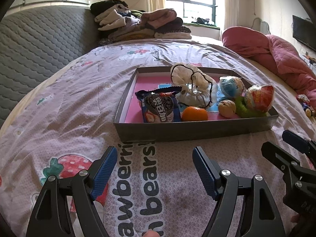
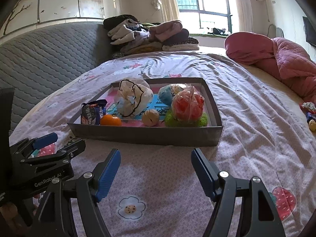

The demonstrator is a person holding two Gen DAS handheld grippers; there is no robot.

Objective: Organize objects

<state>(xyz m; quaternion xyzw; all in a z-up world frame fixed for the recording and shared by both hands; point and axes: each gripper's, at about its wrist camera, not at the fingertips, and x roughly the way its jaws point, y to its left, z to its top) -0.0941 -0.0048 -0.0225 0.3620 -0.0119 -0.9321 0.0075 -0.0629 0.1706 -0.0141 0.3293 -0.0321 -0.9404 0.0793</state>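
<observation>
A grey shallow box [image 1: 189, 132] [image 2: 146, 135] with a pink floor lies on the bed. Inside are a blue cookie packet [image 1: 161, 106] [image 2: 92, 113], an orange [image 1: 194, 114] [image 2: 110, 120], a walnut [image 1: 227, 108] [image 2: 150, 118], a crumpled clear bag [image 1: 192, 86] [image 2: 133, 97], a blue ball [image 1: 231, 86] [image 2: 166, 94], a red wrapped ball [image 1: 259, 97] [image 2: 187, 103] and a green fuzzy thing [image 1: 244, 108] [image 2: 185, 120]. My left gripper [image 1: 154, 167] hangs open and empty just short of the box's near wall. The right gripper [image 2: 156, 169] is open and empty too, beside it.
The bed has a pink strawberry-print sheet [image 1: 79, 102]. Folded clothes [image 1: 142, 23] are piled at the far end, and a red quilt [image 1: 276, 53] lies to the right. A grey padded headboard [image 1: 39, 39] stands on the left. Small wrapped items [image 2: 309, 112] lie on the sheet at the right.
</observation>
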